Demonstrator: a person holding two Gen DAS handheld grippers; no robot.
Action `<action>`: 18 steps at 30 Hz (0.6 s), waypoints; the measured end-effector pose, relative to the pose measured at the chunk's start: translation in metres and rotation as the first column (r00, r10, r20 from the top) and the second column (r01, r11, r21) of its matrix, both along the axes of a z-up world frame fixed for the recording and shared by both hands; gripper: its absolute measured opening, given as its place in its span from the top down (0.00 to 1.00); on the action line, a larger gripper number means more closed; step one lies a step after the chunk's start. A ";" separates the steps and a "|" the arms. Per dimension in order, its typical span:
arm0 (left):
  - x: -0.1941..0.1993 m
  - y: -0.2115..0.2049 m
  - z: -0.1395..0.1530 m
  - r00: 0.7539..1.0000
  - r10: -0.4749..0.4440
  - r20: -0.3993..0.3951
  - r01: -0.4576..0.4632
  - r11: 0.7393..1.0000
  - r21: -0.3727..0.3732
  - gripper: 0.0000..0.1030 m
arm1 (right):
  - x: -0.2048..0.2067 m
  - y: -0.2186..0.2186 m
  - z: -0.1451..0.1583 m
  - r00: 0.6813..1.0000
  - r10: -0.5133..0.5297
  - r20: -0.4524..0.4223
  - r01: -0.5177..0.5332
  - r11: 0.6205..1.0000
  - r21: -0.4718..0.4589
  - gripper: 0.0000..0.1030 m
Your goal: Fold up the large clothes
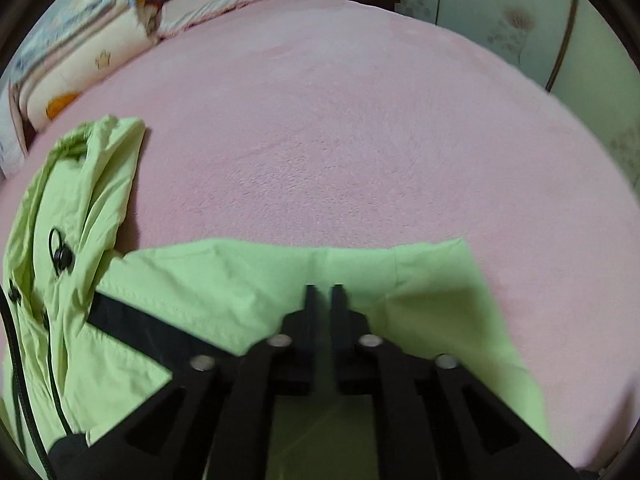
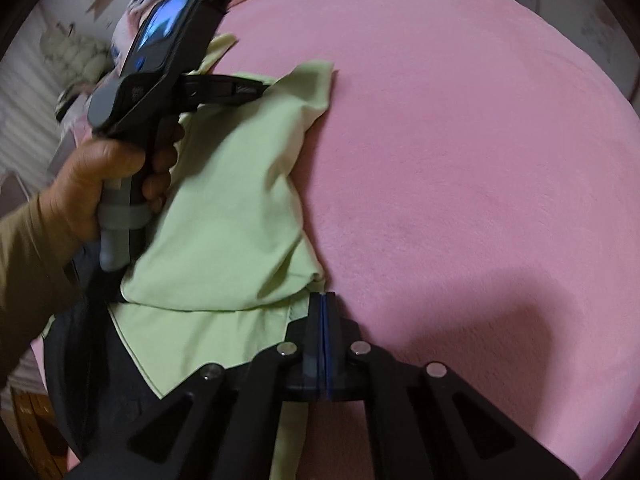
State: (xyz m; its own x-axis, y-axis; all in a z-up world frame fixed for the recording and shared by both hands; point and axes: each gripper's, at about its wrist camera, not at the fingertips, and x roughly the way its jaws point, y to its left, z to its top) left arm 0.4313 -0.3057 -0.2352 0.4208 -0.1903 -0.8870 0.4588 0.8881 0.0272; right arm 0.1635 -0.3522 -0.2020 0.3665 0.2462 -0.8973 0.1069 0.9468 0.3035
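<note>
A light green jacket (image 1: 224,280) with black panels, a hood and black drawstring toggles lies on a pink fleece blanket (image 1: 340,140) covering the bed. In the left wrist view it fills the lower left of the frame: the hood rises at the left edge and a sleeve lies folded across the bottom centre. The left gripper (image 1: 323,292) hovers over that sleeve, its jaws slightly apart with nothing clearly pinched between them. In the right wrist view the jacket (image 2: 224,216) sits left of centre, folded over itself. The right gripper (image 2: 324,298) is fully closed at the jacket's edge; whether cloth is caught there is unclear. The person's left hand (image 2: 100,184) grips the other tool's handle at the left.
</note>
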 end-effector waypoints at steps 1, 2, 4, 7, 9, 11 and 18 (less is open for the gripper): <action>-0.003 0.007 0.010 1.000 0.005 -0.012 -0.005 1.000 -0.019 0.75 | -0.003 -0.001 0.005 1.000 -0.012 0.007 0.012 1.000 -0.001 0.99; -0.006 0.012 0.017 1.000 0.005 -0.008 -0.005 1.000 -0.027 0.70 | -0.007 -0.004 0.012 1.000 -0.025 0.016 0.025 1.000 0.000 0.99; -0.022 0.025 0.039 1.000 0.004 0.023 -0.004 1.000 -0.030 0.45 | -0.016 -0.007 0.024 0.998 -0.047 0.035 0.047 0.999 0.007 0.99; -0.058 0.046 0.073 0.998 -0.006 0.068 0.009 0.999 -0.043 0.25 | -0.032 -0.003 0.044 0.996 -0.065 0.063 0.067 0.998 -0.019 0.99; -0.085 0.063 0.093 0.996 -0.008 0.089 0.012 0.999 -0.041 0.18 | -0.040 0.003 0.057 0.994 -0.069 0.079 0.071 0.997 -0.019 0.99; -0.111 0.081 0.112 0.994 0.001 0.108 0.003 0.999 -0.038 0.13 | -0.048 0.011 0.072 0.992 -0.071 0.103 0.072 0.997 -0.006 0.99; -0.200 0.138 0.169 0.982 0.054 0.181 -0.054 0.999 -0.005 0.07 | -0.078 0.058 0.127 0.981 -0.030 0.194 0.042 0.998 -0.056 0.71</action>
